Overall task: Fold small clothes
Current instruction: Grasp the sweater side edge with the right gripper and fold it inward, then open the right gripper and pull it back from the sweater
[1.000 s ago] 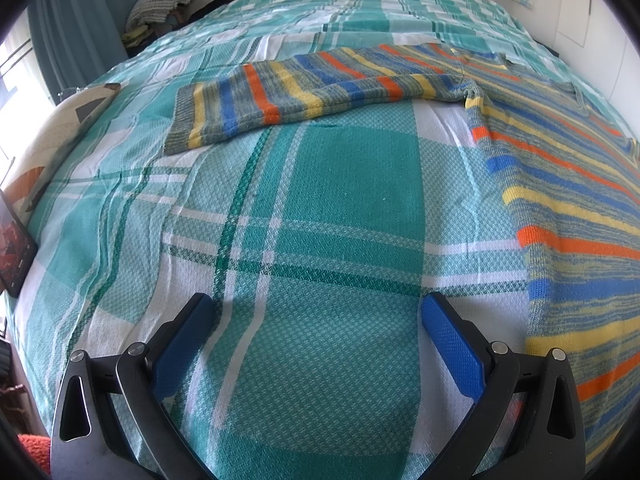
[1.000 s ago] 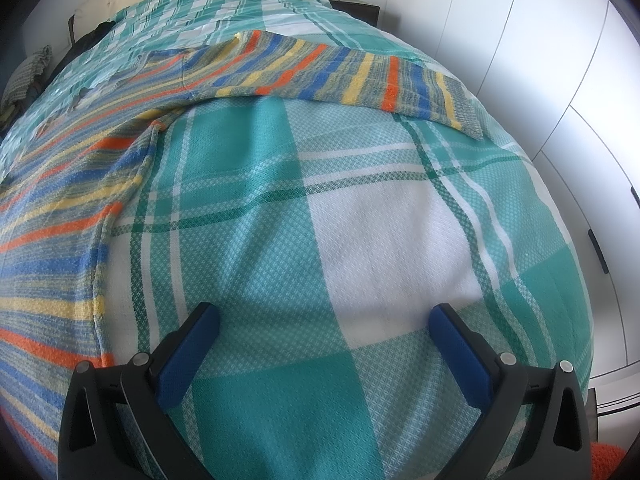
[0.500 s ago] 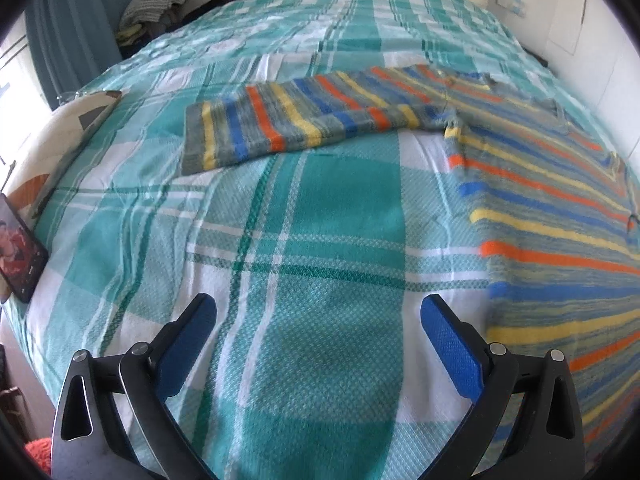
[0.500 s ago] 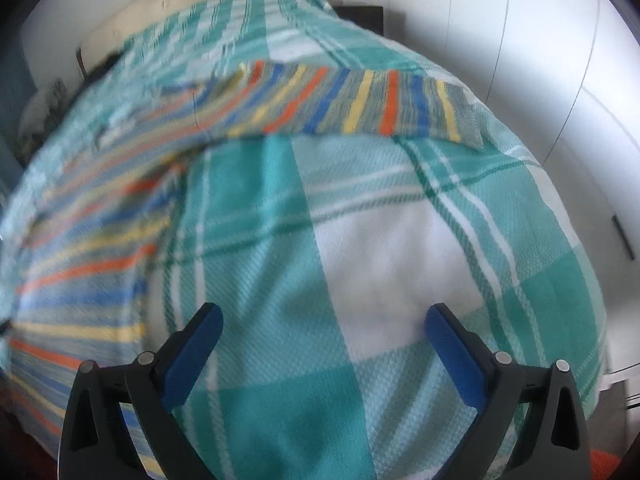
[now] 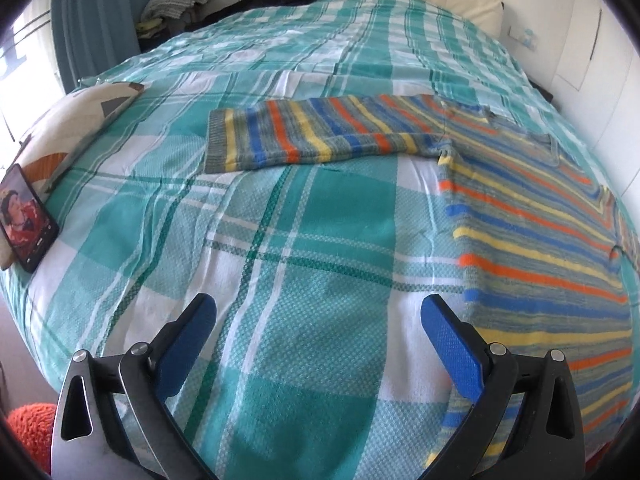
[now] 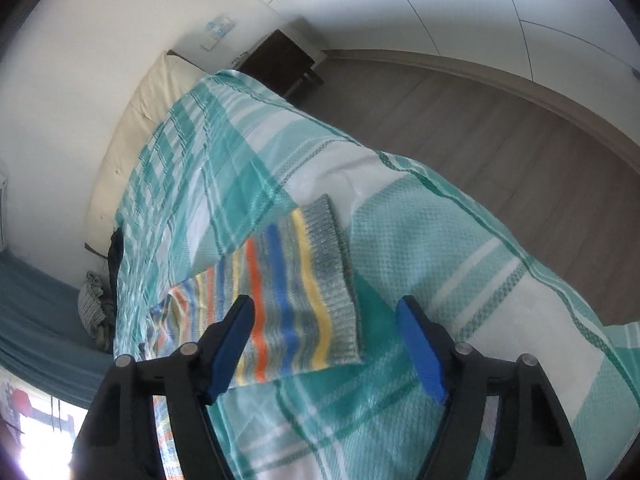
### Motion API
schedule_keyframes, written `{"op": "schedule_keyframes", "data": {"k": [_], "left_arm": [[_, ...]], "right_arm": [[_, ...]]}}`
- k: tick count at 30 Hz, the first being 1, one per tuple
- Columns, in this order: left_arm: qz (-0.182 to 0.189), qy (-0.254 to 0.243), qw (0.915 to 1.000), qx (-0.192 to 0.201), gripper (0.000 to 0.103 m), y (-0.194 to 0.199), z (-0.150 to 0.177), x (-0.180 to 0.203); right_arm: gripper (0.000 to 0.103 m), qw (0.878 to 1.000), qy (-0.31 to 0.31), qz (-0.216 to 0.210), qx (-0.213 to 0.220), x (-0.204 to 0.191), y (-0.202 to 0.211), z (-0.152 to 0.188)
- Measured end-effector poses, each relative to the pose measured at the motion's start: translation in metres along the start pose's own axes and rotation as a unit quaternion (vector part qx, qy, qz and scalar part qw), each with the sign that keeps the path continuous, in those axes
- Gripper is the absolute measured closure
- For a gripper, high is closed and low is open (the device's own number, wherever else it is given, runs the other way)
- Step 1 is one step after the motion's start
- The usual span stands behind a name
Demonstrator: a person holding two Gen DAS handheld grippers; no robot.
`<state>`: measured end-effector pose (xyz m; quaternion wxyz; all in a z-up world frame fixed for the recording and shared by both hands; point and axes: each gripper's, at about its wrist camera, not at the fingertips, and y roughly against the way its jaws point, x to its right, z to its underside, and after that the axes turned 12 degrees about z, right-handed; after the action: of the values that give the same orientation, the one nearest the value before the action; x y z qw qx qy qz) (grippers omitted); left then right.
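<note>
No writing is legible anywhere. The left gripper (image 5: 318, 326) gapes over bare bedspread (image 5: 320, 240); the right gripper (image 6: 326, 332), jaws closing on nothing, hovers above the striped sweater's (image 6: 296, 300) cuff.

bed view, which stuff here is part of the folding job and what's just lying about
Part of the job:
striped sweater
its right sleeve
left gripper
right gripper, closing, nothing between

Lying about:
phone
patterned cushion
black garment
</note>
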<state>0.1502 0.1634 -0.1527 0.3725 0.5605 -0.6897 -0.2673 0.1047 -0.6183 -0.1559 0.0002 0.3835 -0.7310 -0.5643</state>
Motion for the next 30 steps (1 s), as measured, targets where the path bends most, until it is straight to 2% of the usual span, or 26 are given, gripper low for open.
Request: {"op": "schedule_keyframes", "data": {"k": [3,5,6,8,9,11,12,13,16,18,21,23,25,28,30], "left_arm": [[-0.011,-0.004,0.9998,-0.016,0.001,-0.01,0.004,0.0],[-0.023,-0.008,0.9993,-0.029,0.001,-0.017,0.007,0.003],[-0.027,-0.01,0.999,-0.034,0.001,-0.02,0.008,0.005],[-0.026,-0.017,0.9987,-0.04,0.001,-0.024,0.01,0.009],[-0.022,-0.02,0.9987,-0.04,0.001,-0.025,0.01,0.011],[-0.017,-0.032,0.9987,-0.037,0.001,-0.023,0.011,0.016],[-0.016,-0.038,0.9985,-0.036,0.001,-0.022,0.012,0.018],[-0.015,-0.046,0.9982,-0.034,0.001,-0.022,0.013,0.02],[-0.011,-0.061,0.9975,-0.034,0.001,-0.021,0.013,0.024],[-0.005,-0.064,0.9974,-0.032,0.001,-0.022,0.012,0.025],[-0.002,-0.065,0.9975,-0.03,0.001,-0.022,0.011,0.024],[-0.004,-0.063,0.9975,-0.031,0.001,-0.022,0.011,0.022],[-0.006,-0.055,0.998,-0.031,0.001,-0.021,0.011,0.018],[0.007,-0.032,0.999,-0.03,0.001,-0.018,0.01,0.009],[0.015,-0.02,0.9992,-0.03,0.001,-0.018,0.008,0.005]], "right_arm": [[0.044,0.999,0.022,0.012,-0.022,-0.014,-0.022,-0.001],[0.059,0.993,0.07,0.081,-0.042,-0.029,-0.038,0.002],[0.069,0.989,0.095,0.107,-0.039,-0.035,-0.04,0.004],[0.082,0.977,0.145,0.149,-0.043,-0.051,-0.041,0.002],[0.097,0.971,0.17,0.164,-0.046,-0.062,-0.039,0.0],[0.097,0.952,0.228,0.205,-0.023,-0.089,-0.029,0.001],[0.097,0.944,0.257,0.209,-0.002,-0.107,-0.018,0.002],[0.097,0.94,0.282,0.193,0.023,-0.132,-0.002,0.005],[0.097,0.943,0.311,0.101,0.055,-0.196,0.039,0.019],[0.097,0.942,0.331,0.028,0.054,-0.247,0.059,0.036],[0.097,0.931,0.359,-0.057,0.035,-0.322,0.063,0.074],[0.087,0.93,0.341,-0.135,-0.011,-0.356,0.047,0.094],[0.031,0.929,0.324,-0.172,-0.052,-0.372,0.033,0.117],[0.029,0.928,0.316,-0.189,-0.054,-0.371,0.027,0.13],[0.029,0.933,0.31,-0.173,-0.055,-0.356,0.022,0.13]]}}
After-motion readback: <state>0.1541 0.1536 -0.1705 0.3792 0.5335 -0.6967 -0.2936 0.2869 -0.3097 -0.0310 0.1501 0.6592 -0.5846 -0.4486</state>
